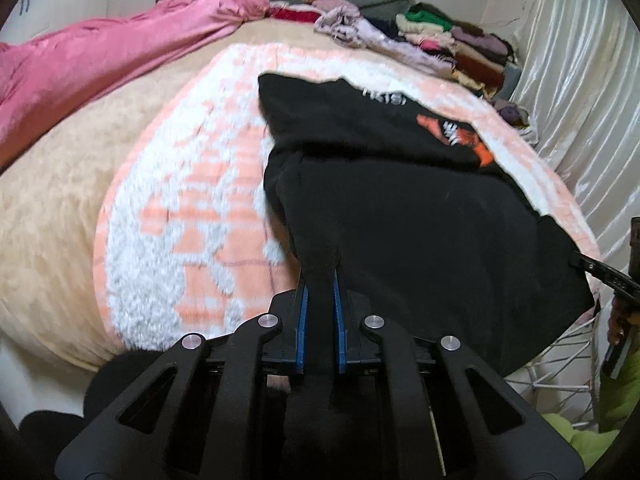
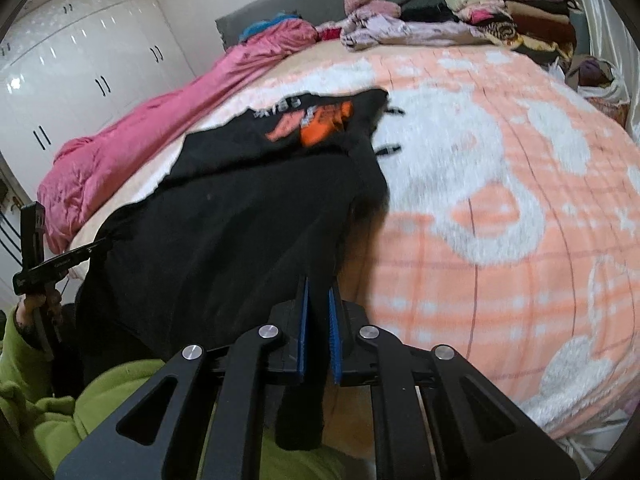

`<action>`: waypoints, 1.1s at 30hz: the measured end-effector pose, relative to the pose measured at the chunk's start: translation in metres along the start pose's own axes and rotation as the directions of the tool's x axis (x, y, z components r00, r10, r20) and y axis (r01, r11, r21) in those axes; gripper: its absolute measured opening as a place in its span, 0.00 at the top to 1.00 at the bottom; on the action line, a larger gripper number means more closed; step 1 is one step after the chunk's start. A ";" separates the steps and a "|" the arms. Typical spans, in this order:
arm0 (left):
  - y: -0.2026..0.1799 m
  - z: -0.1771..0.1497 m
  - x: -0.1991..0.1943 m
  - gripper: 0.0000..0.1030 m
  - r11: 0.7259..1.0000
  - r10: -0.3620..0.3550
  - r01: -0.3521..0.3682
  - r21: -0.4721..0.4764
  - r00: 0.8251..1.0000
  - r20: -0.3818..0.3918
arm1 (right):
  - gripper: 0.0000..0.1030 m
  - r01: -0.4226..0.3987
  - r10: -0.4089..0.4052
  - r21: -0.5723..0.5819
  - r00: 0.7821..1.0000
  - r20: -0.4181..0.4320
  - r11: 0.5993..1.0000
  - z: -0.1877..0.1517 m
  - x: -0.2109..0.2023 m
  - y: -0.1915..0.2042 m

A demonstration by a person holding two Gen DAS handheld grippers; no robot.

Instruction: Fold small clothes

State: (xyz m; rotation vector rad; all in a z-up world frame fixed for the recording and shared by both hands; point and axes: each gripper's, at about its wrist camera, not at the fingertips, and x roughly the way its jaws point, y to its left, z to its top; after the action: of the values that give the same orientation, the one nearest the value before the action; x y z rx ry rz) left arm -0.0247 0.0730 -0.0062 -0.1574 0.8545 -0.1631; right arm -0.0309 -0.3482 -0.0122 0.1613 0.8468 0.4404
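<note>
Both tongs — left (image 1: 319, 296) and right (image 2: 318, 300) — are clenched on the near hem of the black garment (image 1: 400, 208), one corner each. From them it runs lengthwise up the bed (image 1: 168, 216), neither hand nearer. Its drawstrings (image 2: 390, 130) are shown by the right view only.

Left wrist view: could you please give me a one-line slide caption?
Left gripper shut on the near edge of a black shirt spread on the bed.

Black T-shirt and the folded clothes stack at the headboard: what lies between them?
Only bare orange-and-white blanket separates the black T-shirt from the folded clothes stack; clearest in the right wrist view.
</note>
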 end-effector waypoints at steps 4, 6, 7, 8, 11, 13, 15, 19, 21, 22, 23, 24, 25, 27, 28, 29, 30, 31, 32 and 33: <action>0.004 0.016 -0.005 0.96 1.000 -0.020 0.021 -0.023 0.999 0.027 | 0.92 -0.002 0.002 0.003 0.998 0.063 1.000 0.019 -0.003 -0.002; 0.007 0.025 -0.005 0.96 0.999 -0.014 0.016 -0.029 0.999 0.040 | 0.92 -0.004 0.003 0.015 0.995 0.096 1.000 0.030 -0.006 -0.005; 0.008 0.029 -0.005 0.96 0.999 -0.019 0.020 -0.035 0.999 0.044 | 0.92 -0.005 0.003 0.016 0.994 0.110 1.000 0.035 -0.006 -0.007; 0.010 0.033 -0.004 0.96 0.999 -0.024 0.026 -0.041 0.999 0.047 | 0.92 0.001 -0.003 0.015 0.992 0.124 1.000 0.042 -0.005 -0.008; 0.015 0.049 -0.001 0.96 0.998 -0.021 0.025 -0.056 0.998 0.063 | 0.92 0.009 -0.011 0.012 0.988 0.151 1.000 0.058 -0.001 -0.010; 0.017 0.062 0.002 0.96 0.998 -0.020 0.024 -0.063 0.997 0.075 | 0.92 0.022 -0.024 0.015 0.986 0.165 1.000 0.071 0.005 -0.012; 0.020 0.074 0.009 0.96 0.997 -0.017 0.022 -0.069 0.997 0.081 | 0.92 0.033 -0.037 0.023 0.984 0.175 0.999 0.084 0.014 -0.015; 0.029 0.095 0.030 0.96 0.994 -0.012 0.019 -0.103 0.998 0.069 | 0.92 0.065 -0.071 0.040 0.982 0.175 0.997 0.106 0.036 -0.022; 0.034 0.101 0.045 0.95 0.993 -0.004 0.011 -0.117 0.998 0.055 | 0.92 0.094 -0.100 0.040 0.982 0.161 0.995 0.111 0.048 -0.025; 0.035 0.103 0.051 0.95 0.992 0.001 0.005 -0.122 0.999 0.048 | 0.92 0.110 -0.115 0.042 0.983 0.146 0.993 0.114 0.056 -0.028; 0.037 0.104 0.058 0.94 0.991 0.006 -0.001 -0.131 0.999 0.040 | 0.92 0.121 -0.126 0.045 0.983 0.132 0.992 0.114 0.064 -0.030; 0.039 0.104 0.065 0.94 0.990 0.007 -0.003 -0.139 1.000 0.030 | 0.92 0.132 -0.136 0.048 0.984 0.116 0.990 0.114 0.072 -0.032; 0.041 0.103 0.071 0.92 0.989 0.007 -0.004 -0.147 1.000 0.022 | 0.92 0.139 -0.144 0.052 0.984 0.105 0.989 0.113 0.077 -0.034; 0.045 0.100 0.079 0.92 0.987 -0.001 0.003 -0.163 1.000 0.013 | 0.91 0.143 -0.148 0.063 0.986 0.083 0.988 0.110 0.086 -0.039; 0.046 0.099 0.080 0.91 0.986 -0.003 0.006 -0.167 1.000 0.015 | 0.90 0.145 -0.150 0.070 0.986 0.075 0.987 0.109 0.088 -0.041; 0.047 0.098 0.080 0.87 0.985 -0.008 0.011 -0.170 1.000 0.019 | 0.86 0.146 -0.151 0.076 0.986 0.073 0.986 0.107 0.090 -0.042; 0.048 0.096 0.079 0.83 0.985 -0.014 0.019 -0.173 1.000 0.026 | 0.80 0.142 -0.148 0.083 0.986 0.072 0.986 0.105 0.089 -0.043; 0.049 0.095 0.076 0.75 0.984 -0.021 0.027 -0.178 0.999 0.032 | 0.77 0.141 -0.148 0.088 0.986 0.073 0.986 0.104 0.088 -0.044; 0.049 0.094 0.073 0.66 0.982 -0.030 0.037 -0.185 0.999 0.038 | 0.70 0.139 -0.147 0.098 0.986 0.078 0.985 0.102 0.085 -0.045; 0.050 0.093 0.067 0.62 0.981 -0.033 0.042 -0.189 0.998 0.051 | 0.67 0.133 -0.142 0.109 0.986 0.085 0.985 0.101 0.080 -0.045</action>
State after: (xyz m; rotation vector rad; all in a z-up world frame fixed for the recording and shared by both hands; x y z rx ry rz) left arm 0.0929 0.1146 -0.0052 -0.3558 0.8192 -0.1122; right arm 0.1055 -0.3500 -0.0147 0.2153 0.7847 0.2580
